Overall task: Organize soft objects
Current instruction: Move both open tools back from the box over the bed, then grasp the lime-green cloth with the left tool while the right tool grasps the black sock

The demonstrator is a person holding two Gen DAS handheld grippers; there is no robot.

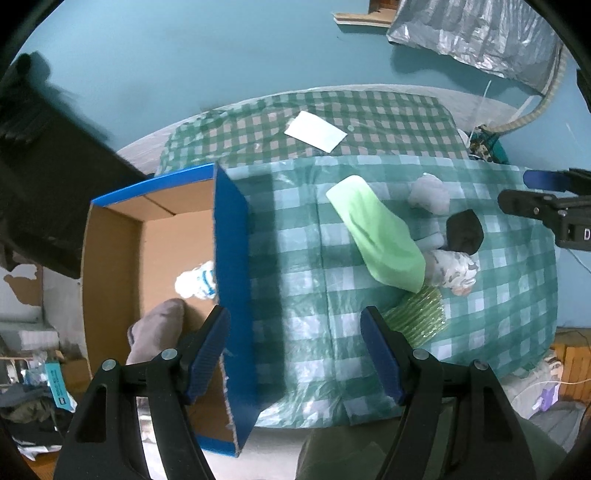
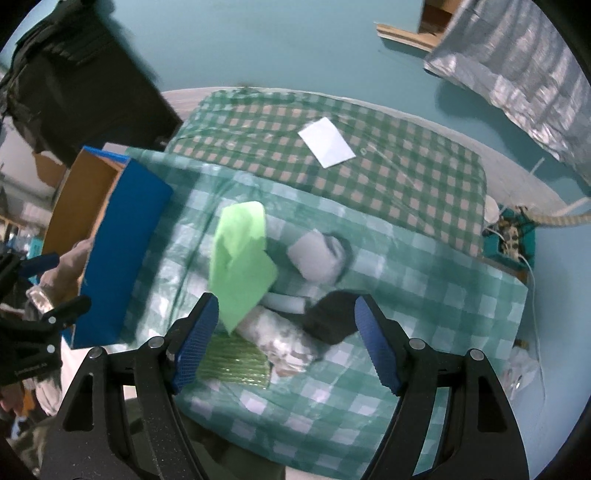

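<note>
A pile of soft things lies on the green checked cloth point(image 1: 303, 280): a light green cloth point(image 1: 376, 236), a white fluffy bundle point(image 1: 430, 194), a black piece point(image 1: 464, 230), a patterned roll point(image 1: 452, 271) and a green striped pad point(image 1: 417, 317). The blue-sided cardboard box point(image 1: 232, 258) at the left holds a white-and-blue soft item point(image 1: 197, 282) and a grey sock-like piece point(image 1: 159, 328). My left gripper point(image 1: 295, 332) hangs open and empty over the box's wall. My right gripper point(image 2: 286, 310) is open, empty, above the patterned roll point(image 2: 280, 336), the black piece point(image 2: 332, 317) and the green cloth point(image 2: 240, 266).
A white sheet of paper point(image 1: 316, 131) lies on the far checked cloth. A silver foil cover point(image 1: 480, 33) hangs at the upper right and a dark bulky thing point(image 1: 44, 177) stands left of the box. Clutter and cables point(image 2: 513, 232) sit off the table's right edge.
</note>
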